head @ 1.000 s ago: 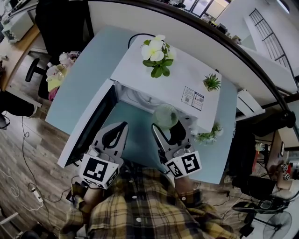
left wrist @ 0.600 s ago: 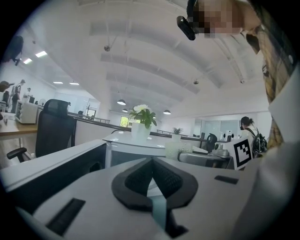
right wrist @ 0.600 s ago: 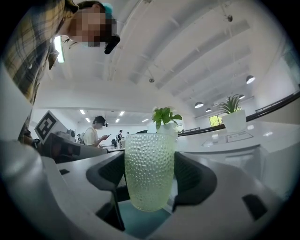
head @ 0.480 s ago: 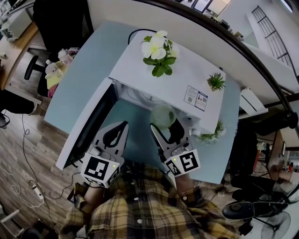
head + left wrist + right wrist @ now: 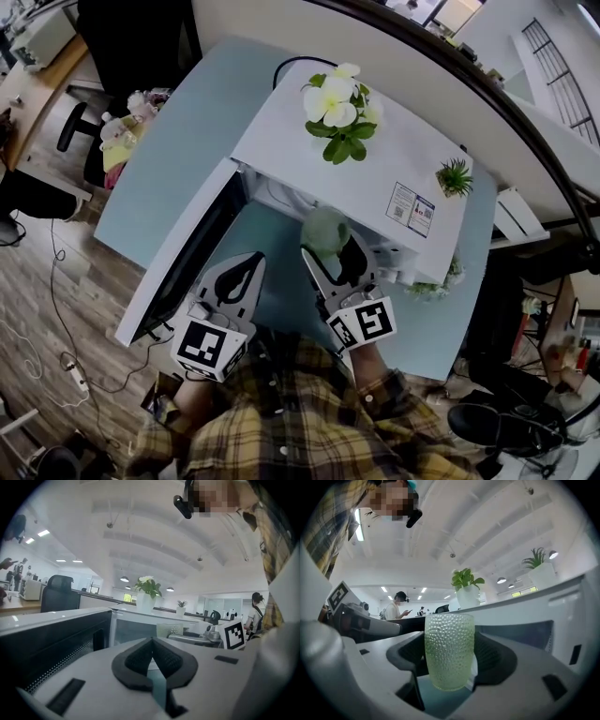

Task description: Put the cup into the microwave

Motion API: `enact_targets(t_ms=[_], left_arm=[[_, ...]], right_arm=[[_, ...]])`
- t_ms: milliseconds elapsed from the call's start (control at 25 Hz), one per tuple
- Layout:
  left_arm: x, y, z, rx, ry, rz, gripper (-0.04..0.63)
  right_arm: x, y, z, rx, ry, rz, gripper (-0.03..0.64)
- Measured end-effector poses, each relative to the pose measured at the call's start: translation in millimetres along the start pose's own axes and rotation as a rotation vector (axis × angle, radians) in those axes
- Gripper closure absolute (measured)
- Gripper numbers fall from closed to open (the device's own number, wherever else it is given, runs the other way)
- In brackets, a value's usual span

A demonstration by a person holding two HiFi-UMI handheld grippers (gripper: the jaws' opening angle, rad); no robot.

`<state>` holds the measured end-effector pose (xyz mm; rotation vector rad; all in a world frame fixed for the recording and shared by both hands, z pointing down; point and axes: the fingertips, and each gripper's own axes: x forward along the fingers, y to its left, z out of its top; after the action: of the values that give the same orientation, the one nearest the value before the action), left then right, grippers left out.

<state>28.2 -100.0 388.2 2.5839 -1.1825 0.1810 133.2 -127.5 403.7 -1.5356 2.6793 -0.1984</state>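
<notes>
A pale green dimpled glass cup [image 5: 323, 230] [image 5: 449, 648] stands upright between the jaws of my right gripper [image 5: 330, 247] [image 5: 450, 663], which is shut on it. The cup hangs just in front of the white microwave [image 5: 361, 183] [image 5: 543, 616], at its open cavity. The microwave's dark door [image 5: 183, 272] [image 5: 47, 641] is swung open to the left. My left gripper [image 5: 251, 261] [image 5: 152, 654] hovers beside the right one, in front of the cavity, with its pads pressed together and nothing between them.
A white flowering plant [image 5: 339, 105] and a small green plant [image 5: 455, 176] stand on the microwave's top, and another plant [image 5: 427, 286] sits at its right side. The microwave rests on a light blue table [image 5: 178, 155]. An office chair [image 5: 80, 131] and soft toys [image 5: 127, 141] are at the left.
The head view has shifted a little, so the microwave sits further right in the picture. Both grippers and the cup keep nearly the same place before the cavity.
</notes>
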Motion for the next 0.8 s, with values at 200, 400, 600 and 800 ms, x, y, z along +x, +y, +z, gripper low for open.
enact_targets(t_ms=[200,400,600,800], left_arm=[[5,5,-10,-0.011,0.009,0.000,0.606],[10,7,-21,-0.012,0.023,-0.003,0.606],[13,9,-29,-0.015,0.027,-0.003,0.606],[20,2,-38,-0.012,0.039,-0.034,0.606]], right_arm=[[11,6,-15,-0.021,0.008,0.033,0.287],[18,2,-32,-0.022,0.028,0.023,0.287],[25,-3,-45,-0.031,0.039,0.003,0.287],[30,-9,-55,-0.037,0.043,-0.024,0.287]])
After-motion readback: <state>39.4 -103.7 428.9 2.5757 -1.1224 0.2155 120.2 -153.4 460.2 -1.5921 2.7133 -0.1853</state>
